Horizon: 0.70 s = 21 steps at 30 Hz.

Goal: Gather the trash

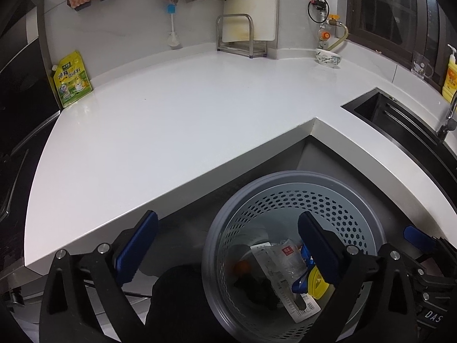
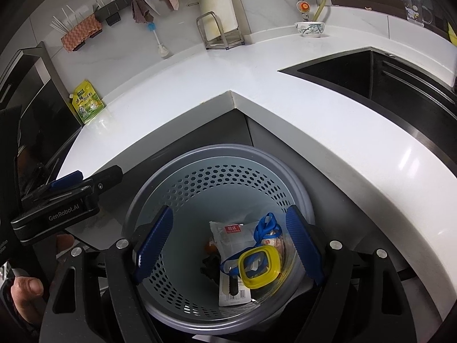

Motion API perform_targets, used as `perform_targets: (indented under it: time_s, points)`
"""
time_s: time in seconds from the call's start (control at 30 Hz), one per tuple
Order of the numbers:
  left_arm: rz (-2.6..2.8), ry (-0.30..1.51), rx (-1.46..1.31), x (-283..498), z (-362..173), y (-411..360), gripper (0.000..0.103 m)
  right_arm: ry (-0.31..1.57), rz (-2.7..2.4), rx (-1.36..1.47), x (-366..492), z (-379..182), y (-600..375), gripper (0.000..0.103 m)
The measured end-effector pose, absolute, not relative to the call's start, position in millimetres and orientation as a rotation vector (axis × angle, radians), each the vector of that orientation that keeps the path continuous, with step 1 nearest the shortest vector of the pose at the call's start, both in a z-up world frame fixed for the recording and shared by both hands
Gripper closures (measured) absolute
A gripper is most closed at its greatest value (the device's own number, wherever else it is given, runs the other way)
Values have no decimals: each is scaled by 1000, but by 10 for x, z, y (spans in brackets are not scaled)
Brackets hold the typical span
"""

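Note:
A grey perforated waste bin (image 1: pixel 285 197) (image 2: pixel 222 177) stands on the floor in the inner corner of the white counter. In it lie a clear wrapper with a red label (image 2: pixel 232 233) (image 1: pixel 285 260), a yellow square lid (image 2: pixel 258 267) (image 1: pixel 317 284), a blue strap (image 2: pixel 264 225) and dark scraps. My left gripper (image 1: pixel 228 245) is open and empty, over the bin's left rim. My right gripper (image 2: pixel 230 243) is open and empty, directly above the bin's mouth. The left gripper also shows in the right wrist view (image 2: pixel 71 191).
The white L-shaped counter (image 1: pixel 177 120) (image 2: pixel 300 120) carries a yellow-green pouch (image 1: pixel 71 80) (image 2: pixel 87 104) at the left wall, a metal rack (image 1: pixel 237 37), a patterned bowl (image 1: pixel 328 57) (image 2: pixel 310 28) and a glass cup (image 2: pixel 414 11). A black sink (image 1: pixel 400 120) (image 2: pixel 385 77) lies at right.

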<state>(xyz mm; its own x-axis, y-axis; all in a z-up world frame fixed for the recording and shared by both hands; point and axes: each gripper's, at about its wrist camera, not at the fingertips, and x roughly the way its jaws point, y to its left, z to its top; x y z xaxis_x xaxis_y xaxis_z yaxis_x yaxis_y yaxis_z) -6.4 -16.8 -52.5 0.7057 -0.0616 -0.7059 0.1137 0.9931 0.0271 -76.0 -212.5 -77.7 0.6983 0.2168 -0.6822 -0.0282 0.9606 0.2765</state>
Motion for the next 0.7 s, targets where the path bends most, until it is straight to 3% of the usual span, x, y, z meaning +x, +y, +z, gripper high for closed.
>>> perform_targets:
  time_s: [0.7]
  points:
    - [-77, 808, 53, -32, -552, -124, 7, 785, 130, 217, -780, -746, -2102, 25]
